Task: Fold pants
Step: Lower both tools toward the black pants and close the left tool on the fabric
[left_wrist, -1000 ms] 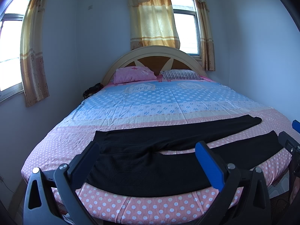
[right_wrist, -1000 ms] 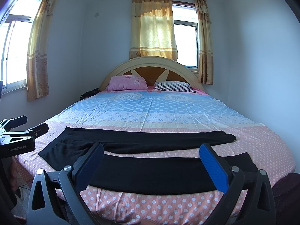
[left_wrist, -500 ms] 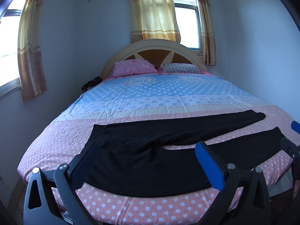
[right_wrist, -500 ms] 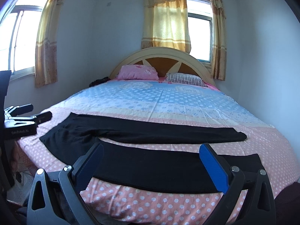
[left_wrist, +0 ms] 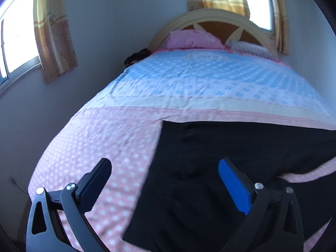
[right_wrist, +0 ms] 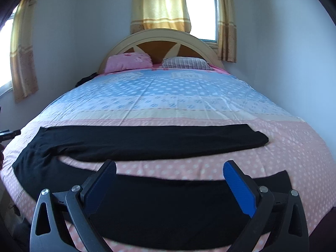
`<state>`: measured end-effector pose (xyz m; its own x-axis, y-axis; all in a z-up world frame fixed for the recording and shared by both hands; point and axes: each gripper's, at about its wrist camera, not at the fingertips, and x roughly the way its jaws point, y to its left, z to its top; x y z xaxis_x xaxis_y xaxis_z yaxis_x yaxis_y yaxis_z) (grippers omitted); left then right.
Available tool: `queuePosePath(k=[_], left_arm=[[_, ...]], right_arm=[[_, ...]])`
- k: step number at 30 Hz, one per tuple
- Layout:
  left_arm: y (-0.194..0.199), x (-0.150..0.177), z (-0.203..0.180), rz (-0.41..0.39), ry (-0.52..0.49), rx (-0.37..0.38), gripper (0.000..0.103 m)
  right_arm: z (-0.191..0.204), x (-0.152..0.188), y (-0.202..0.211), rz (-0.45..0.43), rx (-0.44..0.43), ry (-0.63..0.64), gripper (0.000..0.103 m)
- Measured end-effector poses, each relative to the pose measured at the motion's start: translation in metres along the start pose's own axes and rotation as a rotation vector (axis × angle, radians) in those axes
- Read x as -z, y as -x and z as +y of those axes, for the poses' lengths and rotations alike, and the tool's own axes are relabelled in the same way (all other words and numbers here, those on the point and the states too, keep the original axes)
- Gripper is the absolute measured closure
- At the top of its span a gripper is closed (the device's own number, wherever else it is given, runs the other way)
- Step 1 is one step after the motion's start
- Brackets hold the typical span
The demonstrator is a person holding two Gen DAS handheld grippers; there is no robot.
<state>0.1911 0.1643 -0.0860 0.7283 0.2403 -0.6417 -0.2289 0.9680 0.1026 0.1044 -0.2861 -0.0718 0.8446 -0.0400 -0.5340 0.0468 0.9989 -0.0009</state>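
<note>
**Black pants spread flat, both grippers above them with nothing held**

Across the lower half of both frames, a pair of black fabric pants lies flat on the pink polka-dot end of a wide bed with a pink-and-blue dotted sheet. In the right wrist view the two legs run side by side from left to right, a strip of pink sheet showing between them, with the waist end at the lower left of the frame and the leg ends at the right. The right gripper hovers over the nearer leg, its jaws wide apart and empty. In the left wrist view, which is blurred, the pants fill the lower right of the frame, and the left gripper sits above the waist edge, jaws likewise wide apart, one finger over pink sheet and the other over black cloth. At the top of both frames stand a pink pillow, a striped pillow and an arched cream wooden headboard
</note>
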Motion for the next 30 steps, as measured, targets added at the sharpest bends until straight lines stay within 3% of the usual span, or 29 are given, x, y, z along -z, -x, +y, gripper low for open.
queuePosePath(k=[5,10,15,19,22,25,27,30], left_arm=[[-0.059,-0.022,0.031,0.080,0.046,0.011,0.000],[-0.109,-0.037,0.035,0.155,0.061,0.076,0.018],[-0.143,-0.047,0.021,0.201,0.032,0.141,0.037],[-0.165,-0.050,0.012,0.228,0.017,0.172,0.039],[-0.179,-0.045,0.009,0.259,0.018,0.197,0.046],[-0.178,-0.043,0.013,0.240,0.034,0.224,0.047],[-0.175,-0.043,0.014,0.236,0.031,0.257,0.060],[-0.170,-0.041,0.012,0.227,0.004,0.265,0.066]], right_arm=[[-0.044,-0.029,-0.033,0.032,0.060,-0.050,0.001],[-0.076,-0.046,-0.067,0.091,0.096,-0.091,0.002],[-0.094,-0.049,-0.092,0.128,0.126,-0.110,0.002],[-0.104,-0.046,-0.105,0.149,0.147,-0.120,0.002],[-0.110,-0.045,-0.112,0.163,0.157,-0.120,0.002],[-0.124,-0.046,-0.116,0.168,0.165,-0.147,0.002],[-0.134,-0.048,-0.119,0.172,0.170,-0.167,0.015],[-0.154,-0.052,-0.127,0.191,0.170,-0.222,0.021]])
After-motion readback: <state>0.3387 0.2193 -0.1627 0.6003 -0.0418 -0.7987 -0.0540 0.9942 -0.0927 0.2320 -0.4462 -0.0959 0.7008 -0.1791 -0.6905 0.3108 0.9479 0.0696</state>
